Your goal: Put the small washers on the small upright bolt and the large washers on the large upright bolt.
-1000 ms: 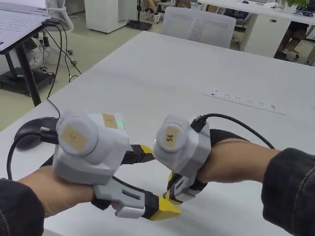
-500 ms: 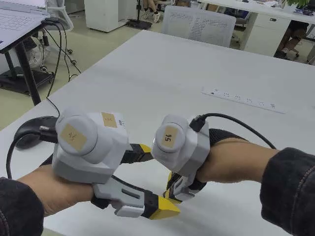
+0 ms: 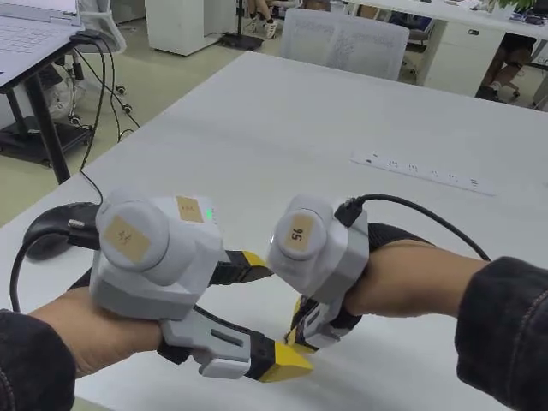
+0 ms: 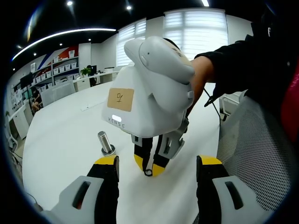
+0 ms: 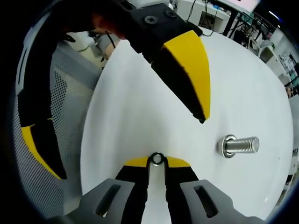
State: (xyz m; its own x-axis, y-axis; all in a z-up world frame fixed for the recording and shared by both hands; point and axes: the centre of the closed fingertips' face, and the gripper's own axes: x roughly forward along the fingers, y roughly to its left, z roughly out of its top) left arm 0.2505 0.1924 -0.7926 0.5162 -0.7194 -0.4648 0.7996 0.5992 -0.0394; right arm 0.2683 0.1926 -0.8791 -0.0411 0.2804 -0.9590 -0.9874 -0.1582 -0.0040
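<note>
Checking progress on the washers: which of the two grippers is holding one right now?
The right gripper: its jaws are shut on a small washer. The left gripper has its jaws wide apart, empty.

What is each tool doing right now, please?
Left tool: open, holding nothing.
Right tool: closed on a washer.

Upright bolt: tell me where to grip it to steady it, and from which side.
Take the bolt low on its shank, jaws closing across it from the side, level with the table. It stands upright on a wider base, so a side grip leaves its top free for the washer pinched in the right gripper. The open left gripper looks best placed.
</note>
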